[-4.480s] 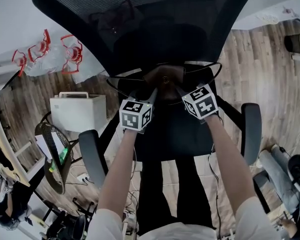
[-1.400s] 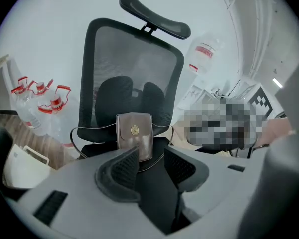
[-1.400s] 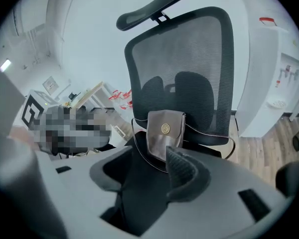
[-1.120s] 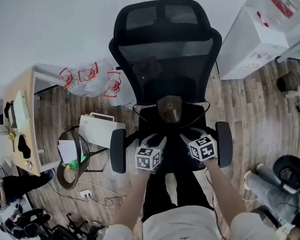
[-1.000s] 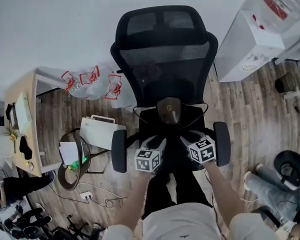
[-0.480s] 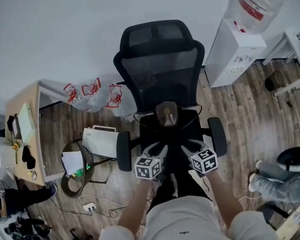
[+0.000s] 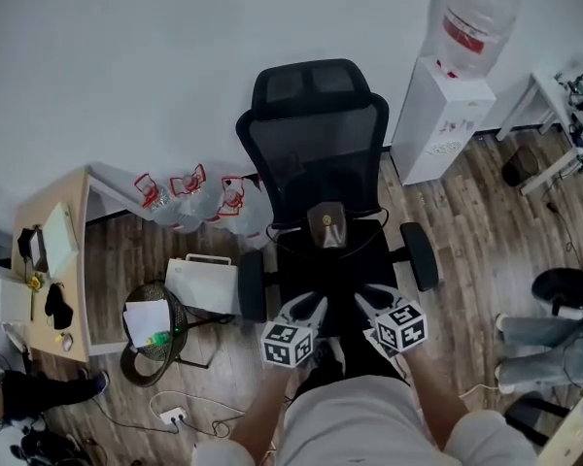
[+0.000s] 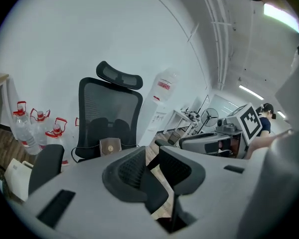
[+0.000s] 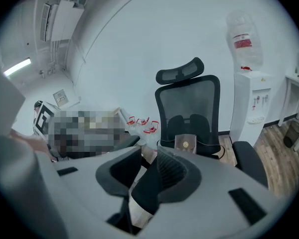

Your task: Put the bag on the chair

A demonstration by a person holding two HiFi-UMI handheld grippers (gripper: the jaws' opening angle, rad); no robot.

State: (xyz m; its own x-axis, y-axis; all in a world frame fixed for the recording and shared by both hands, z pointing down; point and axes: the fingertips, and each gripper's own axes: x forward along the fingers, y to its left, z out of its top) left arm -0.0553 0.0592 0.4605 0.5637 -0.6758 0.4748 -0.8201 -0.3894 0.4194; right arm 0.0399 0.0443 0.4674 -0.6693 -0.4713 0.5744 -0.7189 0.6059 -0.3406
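Note:
A small brown bag [image 7: 326, 226] stands upright on the seat of the black mesh office chair [image 7: 316, 153], leaning against the backrest, with its thin strap looping to both sides. Both grippers are held well back from it, near the seat's front edge. My left gripper [image 7: 308, 307] and right gripper [image 7: 373, 302] have their jaws closing with nothing between them. The left gripper view shows the bag [image 8: 109, 146] on the chair [image 8: 109, 103] beyond the left gripper [image 8: 150, 166]. In the right gripper view the bag [image 9: 185, 142] sits beyond the right gripper [image 9: 147, 171].
A white water dispenser [image 7: 445, 115] stands right of the chair. Several water jugs with red handles [image 7: 189, 197], a white box [image 7: 202, 284], a wire bin [image 7: 148, 328] and a wooden desk [image 7: 49, 260] lie to the left. A person's legs [image 7: 554, 333] show at far right.
The view has pulled back from the chair and both grippers have drawn away from the bag, which stays on the seat. Both pairs of jaws have narrowed.

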